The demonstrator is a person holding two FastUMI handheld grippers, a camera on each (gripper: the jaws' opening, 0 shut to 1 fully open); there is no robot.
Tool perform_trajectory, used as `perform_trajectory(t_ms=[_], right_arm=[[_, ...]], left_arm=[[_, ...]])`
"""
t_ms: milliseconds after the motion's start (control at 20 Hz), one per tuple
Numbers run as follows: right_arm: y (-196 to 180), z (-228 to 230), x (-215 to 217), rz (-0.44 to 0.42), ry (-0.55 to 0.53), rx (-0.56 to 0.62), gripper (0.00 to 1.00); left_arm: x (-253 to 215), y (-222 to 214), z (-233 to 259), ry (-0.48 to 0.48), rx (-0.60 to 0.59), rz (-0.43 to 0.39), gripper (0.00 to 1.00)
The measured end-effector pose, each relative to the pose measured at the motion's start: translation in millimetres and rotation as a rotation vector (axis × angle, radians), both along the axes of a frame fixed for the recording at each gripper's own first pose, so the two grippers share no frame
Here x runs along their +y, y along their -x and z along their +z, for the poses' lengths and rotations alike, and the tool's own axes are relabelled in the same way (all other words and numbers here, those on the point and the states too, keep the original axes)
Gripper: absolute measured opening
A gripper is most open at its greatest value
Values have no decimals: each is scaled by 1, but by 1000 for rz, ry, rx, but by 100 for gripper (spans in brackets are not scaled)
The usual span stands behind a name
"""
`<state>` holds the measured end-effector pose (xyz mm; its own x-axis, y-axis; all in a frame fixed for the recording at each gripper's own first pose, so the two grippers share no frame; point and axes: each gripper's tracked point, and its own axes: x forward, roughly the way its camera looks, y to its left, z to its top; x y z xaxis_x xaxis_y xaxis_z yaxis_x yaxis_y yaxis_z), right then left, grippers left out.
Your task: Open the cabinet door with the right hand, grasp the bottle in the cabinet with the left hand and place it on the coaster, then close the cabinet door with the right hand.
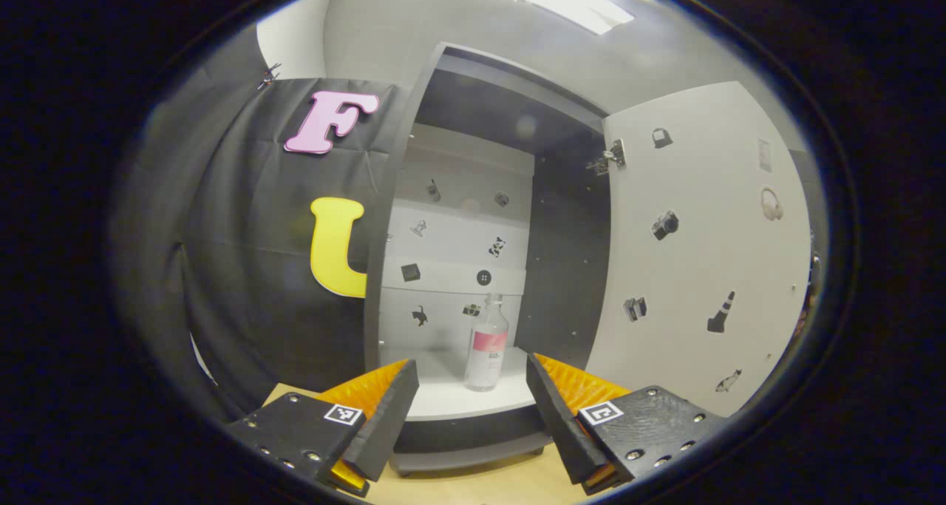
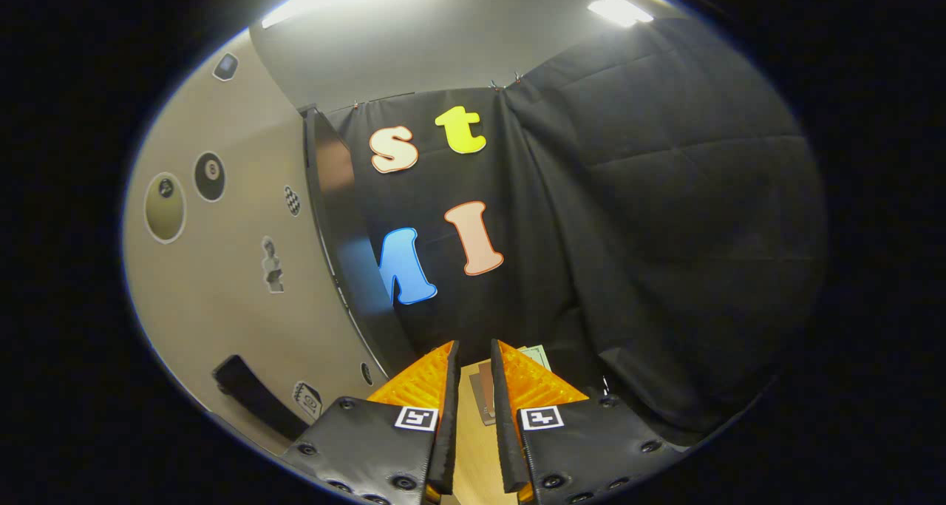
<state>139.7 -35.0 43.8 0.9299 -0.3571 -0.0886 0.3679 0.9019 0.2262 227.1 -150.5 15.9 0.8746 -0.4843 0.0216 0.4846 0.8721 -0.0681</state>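
Left tool (image 1: 471, 387): fingers spread wide, holding nothing, aimed into the open cabinet with the bottle standing between their tips in the left gripper view, some way ahead and untouched. Right tool (image 2: 474, 375): fingers drawn narrow with a slim gap, nothing between them, hanging beside the outer face of the door.

Cabinet (image 1: 384, 268): dark carcass, pale interior. The cabinet door (image 1: 702, 253) stands swung fully open on its hinge; its dark bar handle (image 2: 255, 398) is seen in the right gripper view, clear of the right tool. The door step is judged done; the grasp is not yet made.

Contents: the lowest shelf (image 1: 443, 394) carries one item, the bottle (image 1: 486, 346), upright, near the front edge and right of centre, apart from the walls.

Bottle: clear, capped, pink label band. It appears to be thin plastic; fill level cannot be determined. Judged light, smooth and inclined to tip or slip. Recommended hold: across the body at the label band, squarely, with moderate pressure.

Coaster (image 2: 484, 394): a flat brownish piece on the wooden surface (image 2: 473, 461), partly hidden by the right tool's fingers; identification is tentative.
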Motion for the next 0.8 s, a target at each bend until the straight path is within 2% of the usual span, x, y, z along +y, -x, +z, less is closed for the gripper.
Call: perform_trajectory(t_ms=[50, 100, 200, 250, 350, 450, 550, 700, 800], right_arm=[[-8, -5, -10, -4, -12, 10, 31], [-14, -7, -12, 6, -26, 10, 30], [-28, -13, -23, 32, -47, 9, 50], [-34, -19, -33, 26, -49, 19, 64], [-39, -35, -52, 7, -34, 61, 81], [-41, -42, -65, -6, -34, 76, 80], [-42, -48, -73, -8, -66, 77, 99], [-43, -63, -89, -21, -79, 107, 98], [-41, -70, -95, -27, -50, 134, 98]], left_arm=[[-12, -9, 0, 3, 1, -8, 90], [-22, -19, -1, -5, 2, -9, 90], [-37, -41, -6, -34, 3, -5, 90], [-46, -51, -10, -45, 9, -5, 90], [-61, -70, -20, -53, 21, -8, 91], [-72, -85, -31, -49, 38, -9, 90], [-88, -99, -39, -41, 48, -27, 91], [-98, -121, -56, -73, 89, -15, 89], [-108, -130, -64, -82, 105, -19, 90]])
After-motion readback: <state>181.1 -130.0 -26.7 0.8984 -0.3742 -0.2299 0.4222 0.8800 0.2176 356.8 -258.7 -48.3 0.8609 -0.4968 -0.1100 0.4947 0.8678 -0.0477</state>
